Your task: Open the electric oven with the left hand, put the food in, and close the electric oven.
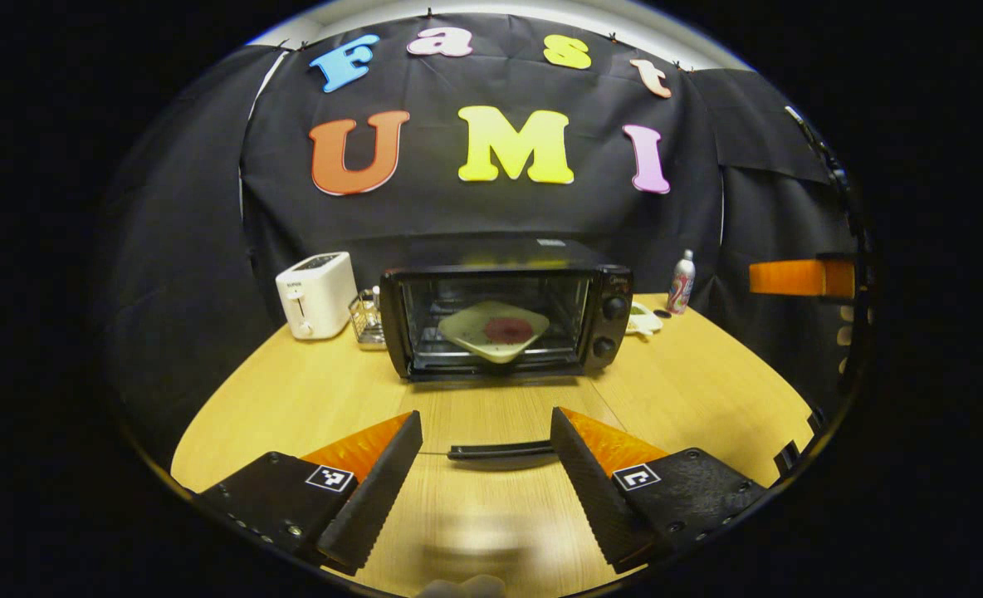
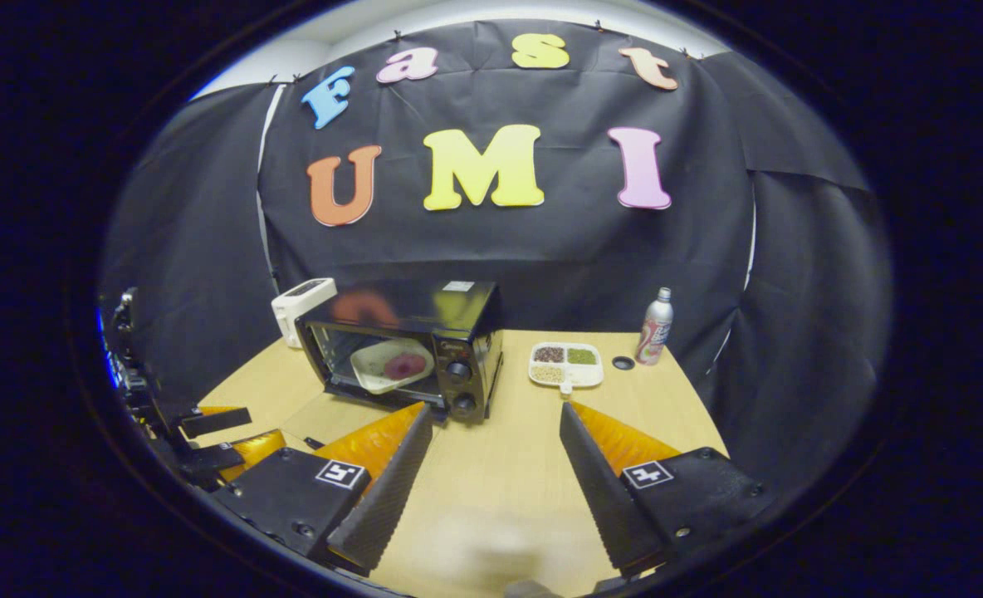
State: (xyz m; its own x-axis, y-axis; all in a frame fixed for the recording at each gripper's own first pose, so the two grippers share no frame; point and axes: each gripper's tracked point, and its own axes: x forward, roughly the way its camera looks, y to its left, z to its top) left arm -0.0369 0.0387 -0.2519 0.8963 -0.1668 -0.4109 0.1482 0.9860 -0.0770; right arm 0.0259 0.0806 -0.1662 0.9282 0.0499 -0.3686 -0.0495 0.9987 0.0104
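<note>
Now the oven [image 1: 504, 311] sits mid-desk [image 1: 691, 382] with its door dropped flat, plate of food [image 1: 496, 330] on the rack inside. Both grippers, left [image 1: 486, 482] and right [image 2: 496, 490], hang apart, empty. That stiff hinged door looks best lifted by its front handle [image 1: 500, 451].

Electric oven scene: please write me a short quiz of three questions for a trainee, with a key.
1. True or false: the plate of food is already inside the electric oven.
2. The white appliance beside the oven is a: A) kettle B) toaster C) blender.
3. Fill in: the fingers of the left gripper stand ___ (open or shut).
Key: 1 true; 2 B; 3 open.
</note>
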